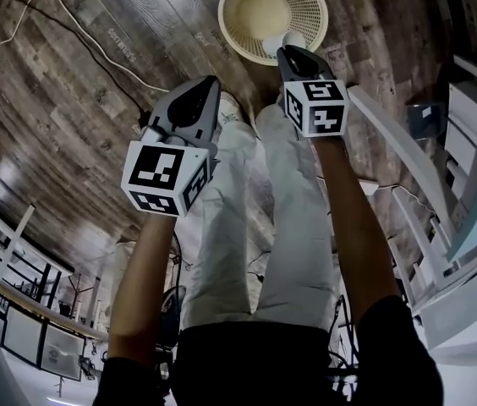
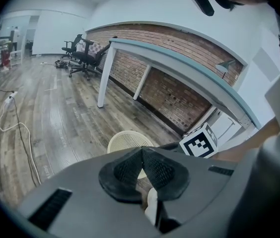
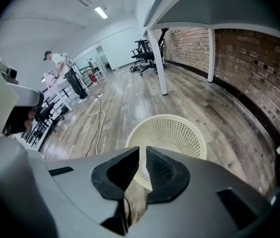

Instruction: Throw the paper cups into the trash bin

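1. The trash bin (image 1: 310,11), a cream mesh basket, stands on the wooden floor just ahead of the person's feet. Two pale rounded shapes (image 1: 272,46) lie inside it against the near wall. I take them for the paper cups, though they are too small to be certain.
2. No other cup shows in any view, so the throwing looks done, or nearly so.
3. What could go wrong: the basket looks light and stands free, and the right gripper (image 1: 293,56) hangs close over its near rim. A careless dip or swing there could tip it and spill the cups out.
4. A cable (image 1: 69,24) trails over the floor well off to the left. It would only matter if the person steps that way.
5. The right gripper's pads (image 3: 162,170) stand a thin slit apart. Nothing sits between them, and only the bin (image 3: 172,133) shows through the gap.
6. The left gripper (image 1: 205,91) has its tips pressed together and grips nothing. A white sliver shows low behind its pads (image 2: 160,172), probably the person's shoe (image 1: 232,106).
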Demonstrator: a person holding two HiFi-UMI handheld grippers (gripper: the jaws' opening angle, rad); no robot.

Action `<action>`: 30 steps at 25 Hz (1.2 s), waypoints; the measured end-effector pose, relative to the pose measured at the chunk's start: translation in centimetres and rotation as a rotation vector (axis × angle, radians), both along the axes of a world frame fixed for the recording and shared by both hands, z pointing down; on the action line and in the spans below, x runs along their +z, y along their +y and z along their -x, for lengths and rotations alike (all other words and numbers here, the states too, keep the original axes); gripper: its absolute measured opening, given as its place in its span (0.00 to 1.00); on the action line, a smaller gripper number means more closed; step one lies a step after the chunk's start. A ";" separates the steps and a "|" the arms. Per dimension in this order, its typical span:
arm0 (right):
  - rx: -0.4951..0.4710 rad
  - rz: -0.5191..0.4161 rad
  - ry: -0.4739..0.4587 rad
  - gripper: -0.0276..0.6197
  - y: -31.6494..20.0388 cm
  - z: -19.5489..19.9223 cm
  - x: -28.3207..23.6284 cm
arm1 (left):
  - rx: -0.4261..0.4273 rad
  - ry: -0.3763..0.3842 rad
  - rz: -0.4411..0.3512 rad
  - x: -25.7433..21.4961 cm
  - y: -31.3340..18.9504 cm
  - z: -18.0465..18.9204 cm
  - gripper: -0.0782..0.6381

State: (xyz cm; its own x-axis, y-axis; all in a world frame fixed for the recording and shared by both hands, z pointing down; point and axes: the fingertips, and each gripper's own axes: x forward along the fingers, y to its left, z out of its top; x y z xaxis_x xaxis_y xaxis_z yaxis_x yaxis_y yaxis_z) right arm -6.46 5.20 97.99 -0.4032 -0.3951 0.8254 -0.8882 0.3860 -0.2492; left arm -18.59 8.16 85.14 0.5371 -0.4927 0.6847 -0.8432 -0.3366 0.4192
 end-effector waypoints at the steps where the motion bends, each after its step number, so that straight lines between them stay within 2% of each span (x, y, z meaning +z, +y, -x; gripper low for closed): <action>1: 0.001 0.001 -0.008 0.07 -0.1 0.0 -0.1 | 0.002 0.000 0.001 0.0 -0.1 0.0 0.11; 4: -0.002 0.012 -0.016 0.13 -0.1 0.0 -0.3 | 0.008 -0.005 -0.002 -0.2 -0.3 -0.1 0.11; 14: -0.066 -0.001 -0.021 0.13 0.8 0.1 -5.4 | 0.022 -0.015 -0.008 -3.1 -0.3 -1.0 0.11; 22: -0.102 -0.054 -0.014 0.06 0.7 0.2 -12.6 | 0.036 -0.025 -0.034 -8.2 0.1 -1.2 0.11; 30: -0.172 -0.148 -0.045 0.05 1.1 1.2 -22.8 | 0.049 -0.055 -0.110 -15.0 -0.3 -0.3 0.11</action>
